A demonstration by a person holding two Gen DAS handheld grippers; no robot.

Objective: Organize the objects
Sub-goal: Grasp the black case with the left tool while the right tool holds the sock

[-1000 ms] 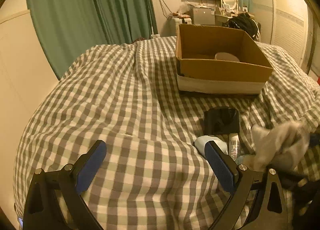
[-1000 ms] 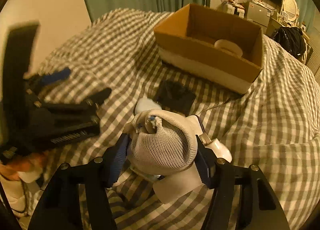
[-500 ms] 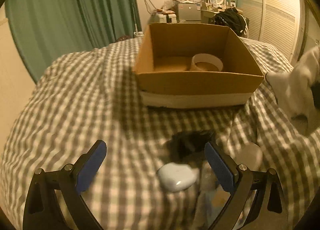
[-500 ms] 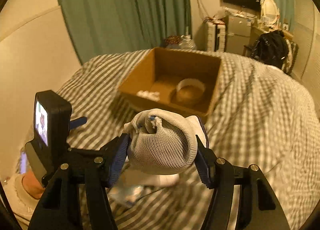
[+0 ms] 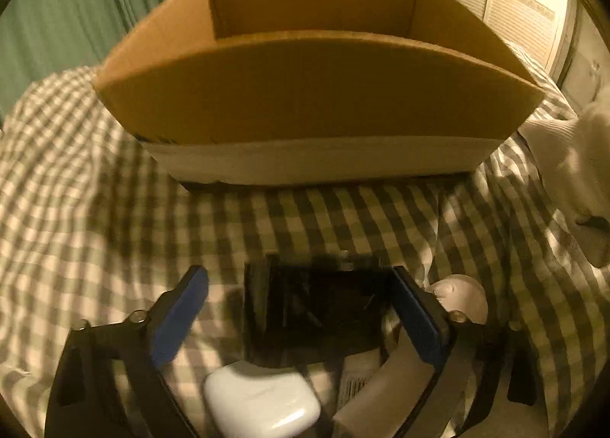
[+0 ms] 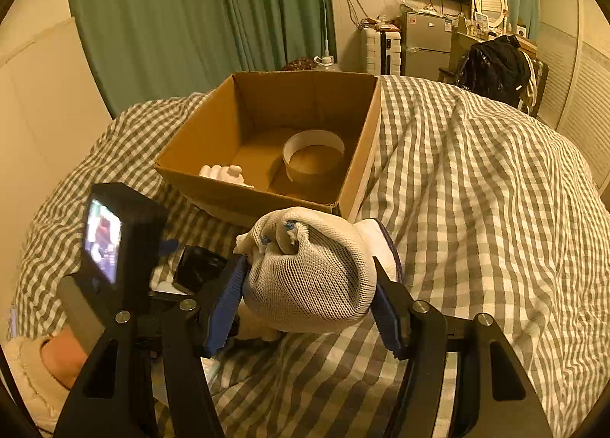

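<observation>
Checked bed point(image 6: 476, 178) bare right of cardboard box point(image 6: 213, 140) holding tape roll point(image 6: 313, 156). Right gripper point(image 6: 309, 297) pinches sock bundle point(image 6: 309, 270); left gripper point(image 5: 301, 314) fingers spread, just closing, straddling black case point(image 5: 320, 308).

Left tongs point(image 5: 299, 318) wide, just narrowing, seemingly gripping nothing; right tongs point(image 6: 310, 302) clamped.

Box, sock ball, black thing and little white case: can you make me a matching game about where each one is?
Things:
1. rolled sock
2. tape ring
3. black case
4. white case

Places:
A. inside the cardboard box
B. squeezed by the right gripper
C. on the checked blanket, just below the left gripper
D. on the blanket, between the open left fingers

Pairs: 1-B, 2-A, 3-D, 4-C
</observation>
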